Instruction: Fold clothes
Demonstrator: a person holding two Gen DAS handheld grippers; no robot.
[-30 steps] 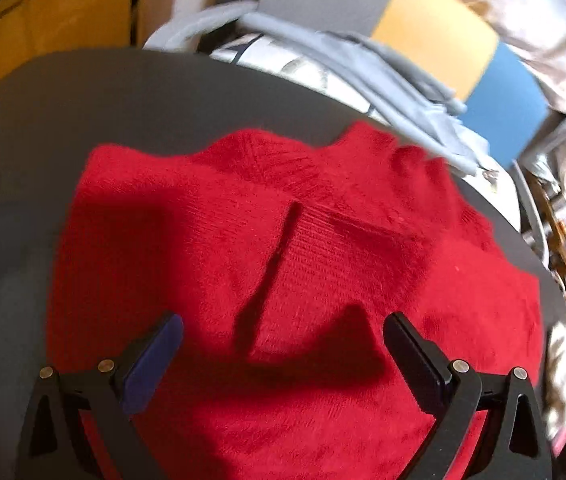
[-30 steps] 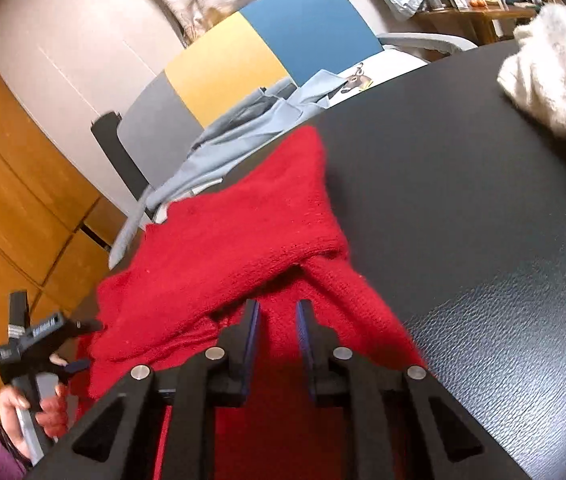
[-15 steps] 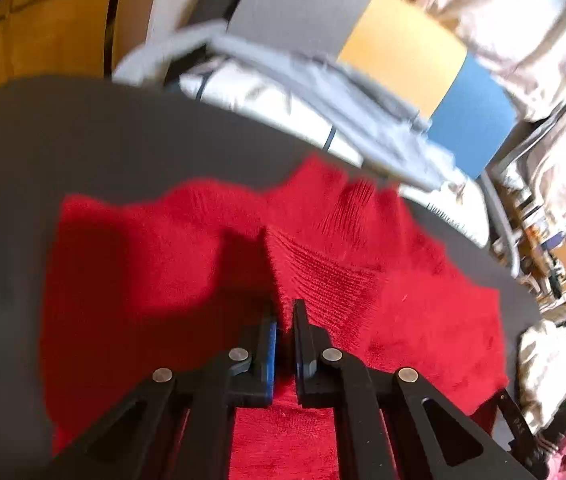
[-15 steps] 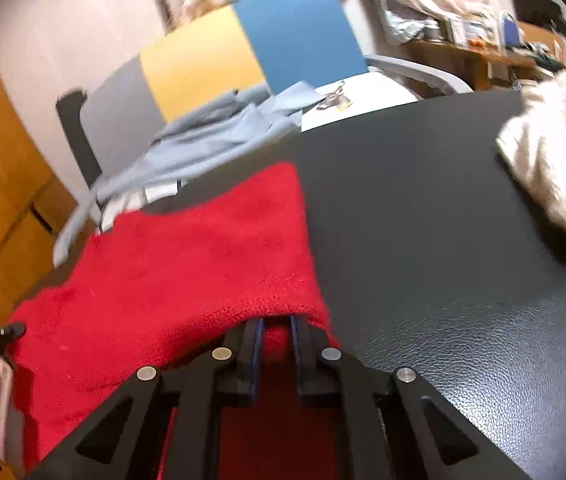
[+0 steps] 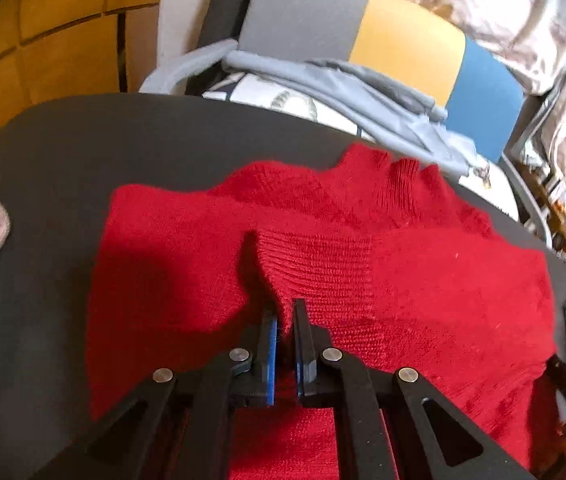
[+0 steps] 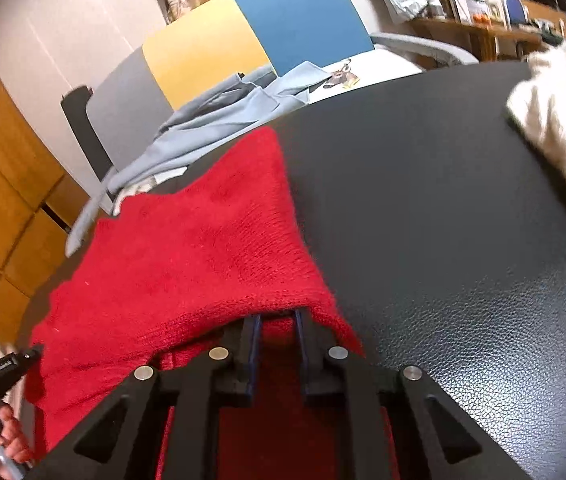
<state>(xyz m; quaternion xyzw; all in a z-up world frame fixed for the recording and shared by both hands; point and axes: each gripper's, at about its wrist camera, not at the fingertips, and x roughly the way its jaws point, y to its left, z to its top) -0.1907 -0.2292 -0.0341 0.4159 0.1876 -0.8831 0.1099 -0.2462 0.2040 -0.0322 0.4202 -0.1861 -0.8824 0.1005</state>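
Black leather-grain table (image 6: pixel 463 240) carries a red knit sweater (image 5: pixel 363 264) spread ahead of both sets of fingers, with a tricolour chair (image 5: pixel 363 40) beyond. Left gripper (image 5: pixel 285 320) is clamped on a ribbed fold; right gripper (image 6: pixel 277 324) pinches the near hem. Risk: loose knit may stretch or slip out under uneven pulling, skewing the fold.
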